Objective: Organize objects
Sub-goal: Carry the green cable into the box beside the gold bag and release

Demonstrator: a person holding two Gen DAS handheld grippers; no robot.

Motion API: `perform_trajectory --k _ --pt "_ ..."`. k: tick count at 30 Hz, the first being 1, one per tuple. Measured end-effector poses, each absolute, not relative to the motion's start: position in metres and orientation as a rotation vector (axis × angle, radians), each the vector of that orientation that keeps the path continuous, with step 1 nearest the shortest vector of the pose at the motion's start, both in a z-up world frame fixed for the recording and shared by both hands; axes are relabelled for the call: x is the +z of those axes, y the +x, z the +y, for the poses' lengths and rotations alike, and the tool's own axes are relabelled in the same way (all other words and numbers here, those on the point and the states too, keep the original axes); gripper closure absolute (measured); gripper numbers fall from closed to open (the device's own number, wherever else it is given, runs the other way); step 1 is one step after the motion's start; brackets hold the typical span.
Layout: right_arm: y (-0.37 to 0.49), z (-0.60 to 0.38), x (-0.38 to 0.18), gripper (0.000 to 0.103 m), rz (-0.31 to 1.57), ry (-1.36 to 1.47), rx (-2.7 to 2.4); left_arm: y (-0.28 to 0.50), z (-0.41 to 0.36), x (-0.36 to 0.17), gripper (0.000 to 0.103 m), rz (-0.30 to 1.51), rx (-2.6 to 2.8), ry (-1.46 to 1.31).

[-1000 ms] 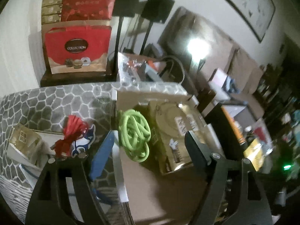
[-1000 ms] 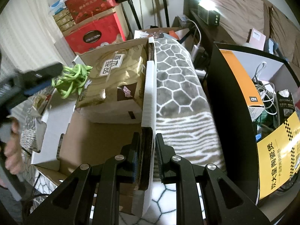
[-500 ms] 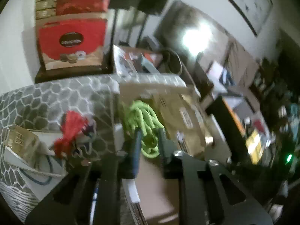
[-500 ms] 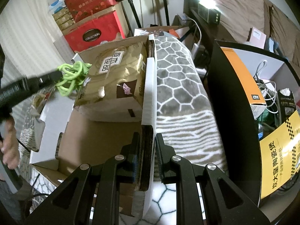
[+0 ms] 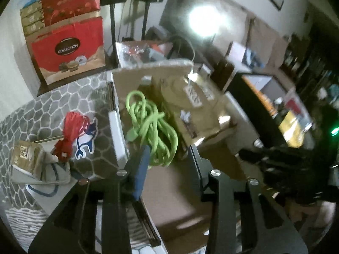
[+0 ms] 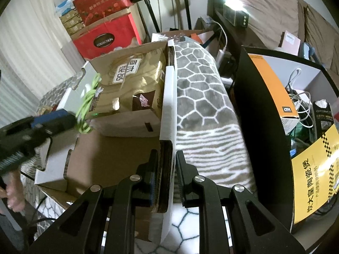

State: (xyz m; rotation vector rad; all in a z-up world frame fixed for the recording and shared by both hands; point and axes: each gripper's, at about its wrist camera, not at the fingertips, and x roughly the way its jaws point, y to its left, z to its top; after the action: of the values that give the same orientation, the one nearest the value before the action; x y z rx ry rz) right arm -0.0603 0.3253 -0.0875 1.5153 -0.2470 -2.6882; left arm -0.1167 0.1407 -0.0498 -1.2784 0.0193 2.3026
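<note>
A bright green cable lies coiled in the open cardboard box, beside a gold foil bag. My left gripper hangs over the box with its jaws opening. The cable's near loops sit between the fingers, against the blue-padded left finger, and no pad presses on them. In the right wrist view the left gripper reaches in from the left beside the green cable. My right gripper is shut on the box's right wall.
A red cable, a small gold packet and a white bag lie on the honeycomb-patterned blanket left of the box. Red gift boxes are stacked behind. A black shelf unit stands right. A person's hand holds the left gripper.
The left gripper's jaws went from wide to shut around the green cable and now part again. The cable has dropped lower in the box beside the gold bag. The right gripper has not moved.
</note>
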Motion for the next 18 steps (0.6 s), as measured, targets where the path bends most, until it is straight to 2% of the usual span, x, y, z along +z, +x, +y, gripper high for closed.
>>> perform_trajectory --k 2,7,10,11,12,14,18 --pt "-0.061 0.325 -0.088 0.086 -0.252 1.515 -2.688 -0.120 0.132 -0.043 0.069 -0.018 2.325 -1.256" --pt "-0.061 0.326 -0.088 0.086 -0.252 1.516 -2.683 -0.133 0.125 -0.044 0.069 0.018 2.347 -1.278" --pt "-0.062 0.326 -0.089 0.086 -0.247 1.521 -2.682 -0.135 0.112 -0.040 0.068 -0.056 2.347 -1.290" --pt "-0.062 0.326 -0.089 0.086 -0.246 1.522 -2.682 -0.136 0.103 -0.039 0.062 -0.095 2.352 -1.287" --pt "-0.063 0.325 -0.089 0.086 -0.242 1.522 -2.682 -0.137 0.097 -0.036 0.052 -0.122 2.361 -1.285" --pt "-0.063 0.325 -0.089 0.086 -0.240 1.523 -2.682 -0.139 0.079 -0.031 0.041 -0.172 2.395 -1.272" --pt "-0.063 0.325 -0.089 0.086 -0.242 1.522 -2.683 -0.153 0.038 -0.027 0.029 -0.252 2.465 -1.304"
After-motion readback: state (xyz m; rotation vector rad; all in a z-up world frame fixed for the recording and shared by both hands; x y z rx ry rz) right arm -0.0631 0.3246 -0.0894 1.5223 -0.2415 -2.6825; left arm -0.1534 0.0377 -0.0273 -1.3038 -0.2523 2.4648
